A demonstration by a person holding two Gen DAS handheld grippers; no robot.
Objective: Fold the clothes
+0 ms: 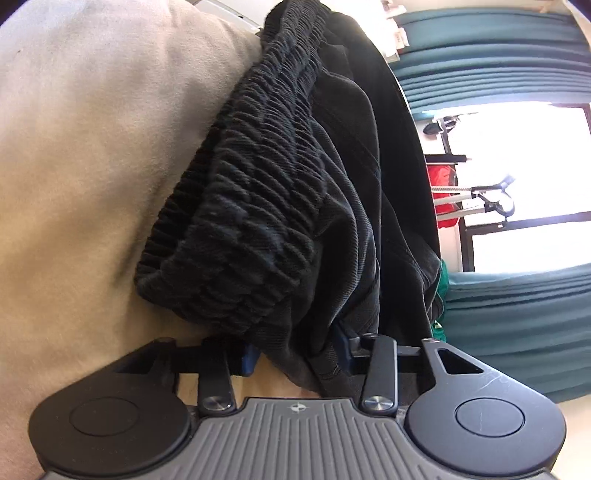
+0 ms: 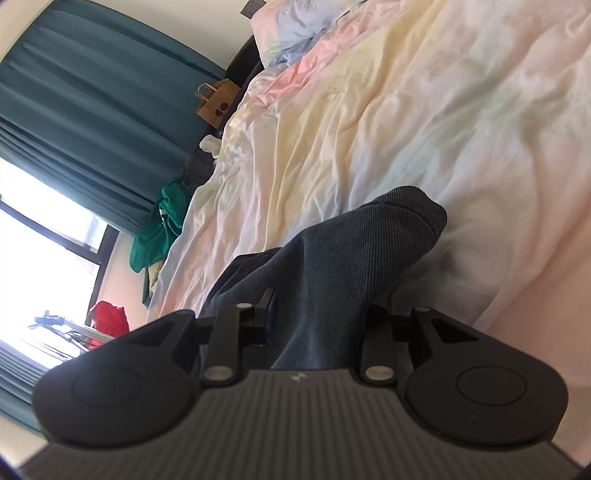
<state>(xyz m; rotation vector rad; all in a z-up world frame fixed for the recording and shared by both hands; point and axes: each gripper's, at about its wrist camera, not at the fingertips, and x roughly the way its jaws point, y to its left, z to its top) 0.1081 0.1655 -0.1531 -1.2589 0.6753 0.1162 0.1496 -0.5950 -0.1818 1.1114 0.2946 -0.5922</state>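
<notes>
Meanwhile both grippers' fingers, left (image 1: 295,354) and right (image 2: 317,314), sit partly apart, pinching the dark garment (image 1: 295,206).

— What do we see of our left gripper (image 1: 295,354)?
— Matte black round hubs, silver screws, a grey ribbed body with a small cross mark, blue pads.
— Our right gripper (image 2: 317,321) looks the same.

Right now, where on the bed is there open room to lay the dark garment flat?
The pastel duvet lies bare beyond the dark garment, up toward the pillow. The window-side edge is crowded: green clothing and a paper bag.
</notes>
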